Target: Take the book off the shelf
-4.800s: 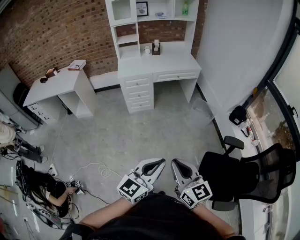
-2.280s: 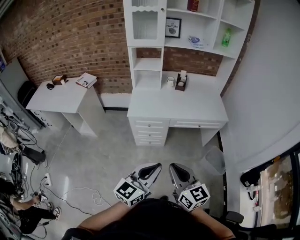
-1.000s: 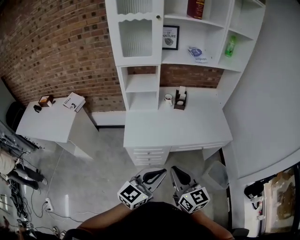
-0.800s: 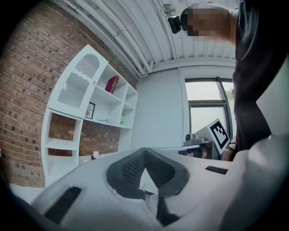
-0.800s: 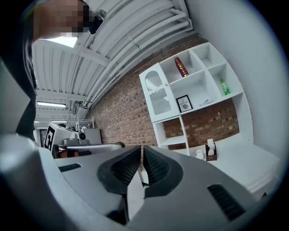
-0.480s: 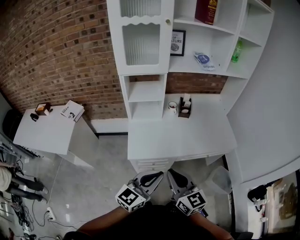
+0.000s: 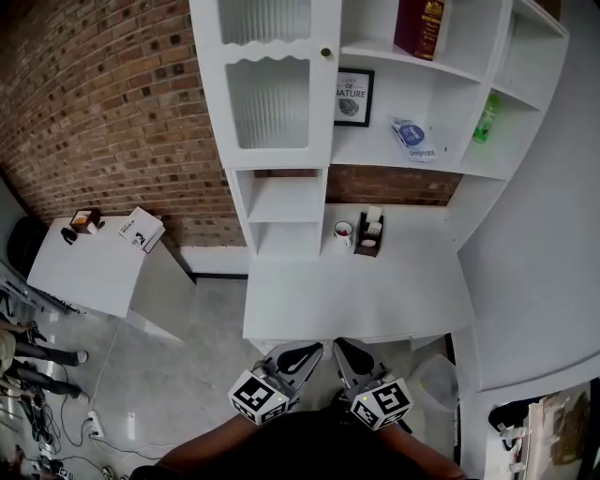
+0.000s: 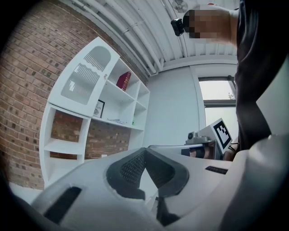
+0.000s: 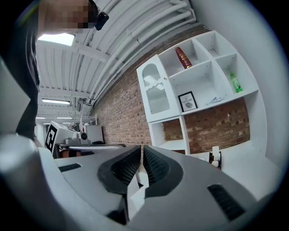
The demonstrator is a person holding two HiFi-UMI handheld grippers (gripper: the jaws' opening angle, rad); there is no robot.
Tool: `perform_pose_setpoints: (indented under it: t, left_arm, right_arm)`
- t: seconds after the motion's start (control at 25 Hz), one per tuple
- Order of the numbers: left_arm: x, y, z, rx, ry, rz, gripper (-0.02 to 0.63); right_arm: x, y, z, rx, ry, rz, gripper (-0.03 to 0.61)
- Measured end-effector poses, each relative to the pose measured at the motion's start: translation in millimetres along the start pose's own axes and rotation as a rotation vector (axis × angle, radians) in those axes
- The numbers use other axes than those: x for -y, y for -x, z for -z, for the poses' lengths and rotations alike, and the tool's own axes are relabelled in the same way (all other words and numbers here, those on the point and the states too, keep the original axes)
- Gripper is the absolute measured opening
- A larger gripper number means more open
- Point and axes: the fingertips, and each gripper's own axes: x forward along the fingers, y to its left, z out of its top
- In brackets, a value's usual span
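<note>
Your book (image 7: 420,26) stands well ahead of and high above both grippers, in the top open bay of the shelf (image 7: 384,52), a little to the right of the right gripper (image 7: 339,345) and further right of the left gripper (image 7: 314,347); nothing touches it. Both grippers sit tucked close to your body, side by side, jaws clenched on nothing: in the left gripper view the two pads (image 8: 131,168) meet at their tips, and in the right gripper view the pads (image 9: 125,168) lie together along a thin seam. Compared with half a second ago, the shelf has come nearer and fills more of the head view, the near edge of the desk (image 7: 356,300) now lies just ahead of your jaw tips, and the grippers have kept the same tucked pose. The book is a thick dark-red hardback with gold lettering, standing on end with a slight lean. The shelf and desk are smooth white painted board, with a ribbed glass door (image 7: 269,103) up and left of the grippers, against rough red brick. Your pads are black and finely ridged, set in smooth grey shells.
</note>
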Motion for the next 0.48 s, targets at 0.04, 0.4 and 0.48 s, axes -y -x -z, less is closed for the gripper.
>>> perform_pose_setpoints:
  t: [0.04,0.4,0.48]
  left_arm:
    - [-2,-10,-2,0.003,-0.003,-0.008,0.008]
    - [-7,-104,-14,0.037,-0.028,-0.03,0.008]
    - [-6,-124,-15,0.034,-0.044,-0.02,0.008]
  right_arm:
    - [11,-1,-4,0.002,0.001,-0.004,0.026]
    - [101,5,-29,0.019,0.029,-0.036,0.026]
    - [119,9,-35,0.024,0.043,-0.039,0.026]
